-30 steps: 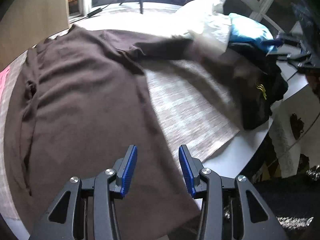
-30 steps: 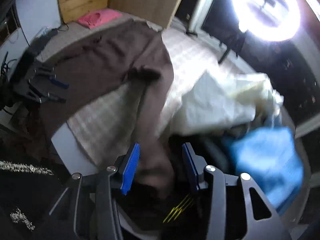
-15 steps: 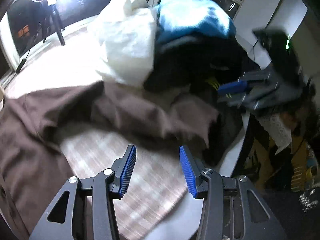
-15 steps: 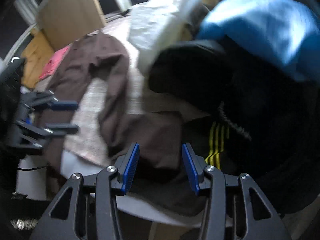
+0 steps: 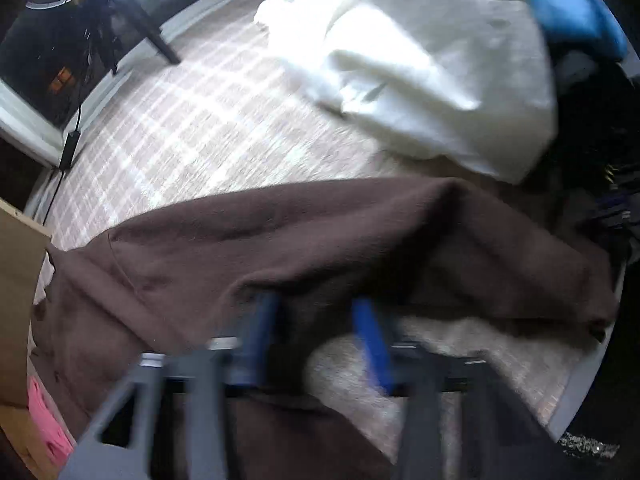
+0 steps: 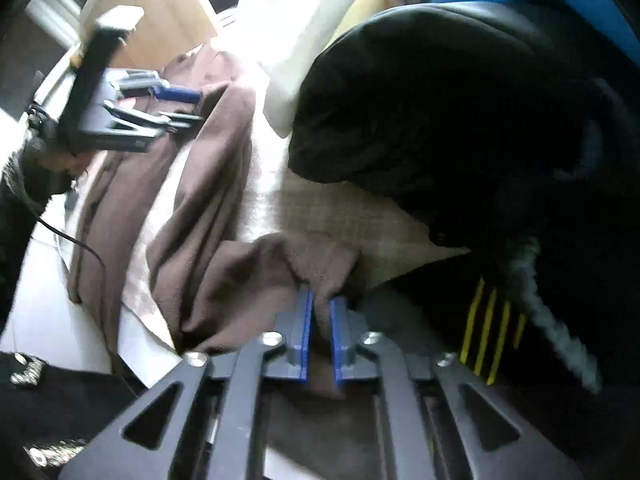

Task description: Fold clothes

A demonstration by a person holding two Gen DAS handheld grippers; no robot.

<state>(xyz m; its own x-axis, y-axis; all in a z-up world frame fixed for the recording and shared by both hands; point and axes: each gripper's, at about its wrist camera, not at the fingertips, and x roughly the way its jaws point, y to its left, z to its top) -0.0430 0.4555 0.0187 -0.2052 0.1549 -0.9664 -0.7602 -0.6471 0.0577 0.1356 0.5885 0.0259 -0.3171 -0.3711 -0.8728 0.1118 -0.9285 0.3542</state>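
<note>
My right gripper (image 6: 320, 312) has just closed on the brown garment (image 5: 320, 232) sleeve end (fold can start); left gripper (image 5: 316, 344) remains open, empty.

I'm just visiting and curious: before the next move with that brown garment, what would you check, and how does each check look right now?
1. Right gripper has cloth between its fingers: ok, shut on the brown garment.
2. Left gripper gripping anything: not ok, its fingers stand apart, blurred.
3. Brown garment lying flat: not ok, bunched and ridged.
4. Black garment apart from the pinched edge: ok, beside it.
5. White garment off the brown one: cannot tell, they meet at an edge.
</note>
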